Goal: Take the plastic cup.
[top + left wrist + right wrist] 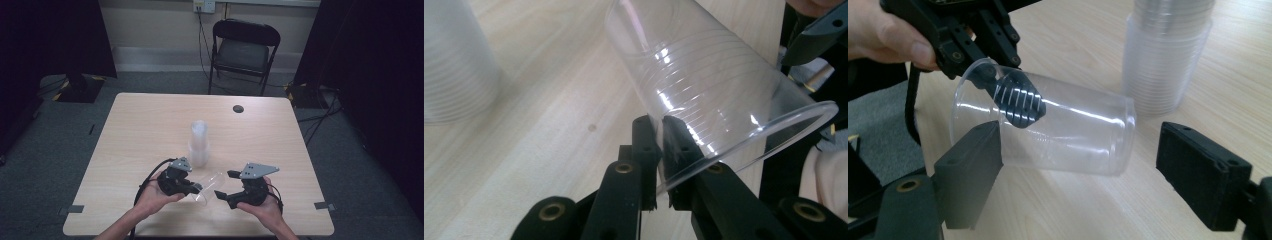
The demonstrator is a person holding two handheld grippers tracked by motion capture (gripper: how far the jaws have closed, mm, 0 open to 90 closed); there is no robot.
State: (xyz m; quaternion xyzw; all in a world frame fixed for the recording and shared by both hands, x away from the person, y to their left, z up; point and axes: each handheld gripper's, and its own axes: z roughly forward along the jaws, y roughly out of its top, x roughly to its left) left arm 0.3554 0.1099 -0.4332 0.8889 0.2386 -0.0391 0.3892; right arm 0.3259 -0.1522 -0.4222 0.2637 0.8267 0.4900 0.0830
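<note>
Left tool (659, 150) pinches clear cup (704, 95) rim; no readable writing.

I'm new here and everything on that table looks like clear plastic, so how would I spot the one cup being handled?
Start at the pale wooden table and find the upright stack of clear cups near its middle. Just in front of it, toward the person, a single clear cup lies tipped on its side. Unlike the stack, it is alone, and the left tool pinches its rim.

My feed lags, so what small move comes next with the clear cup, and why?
Probably ease the open right tool in around the clear cup's closed end. The left tool pinches its rim wall, holding it sideways; the right jaws straddle it without touching.
</note>
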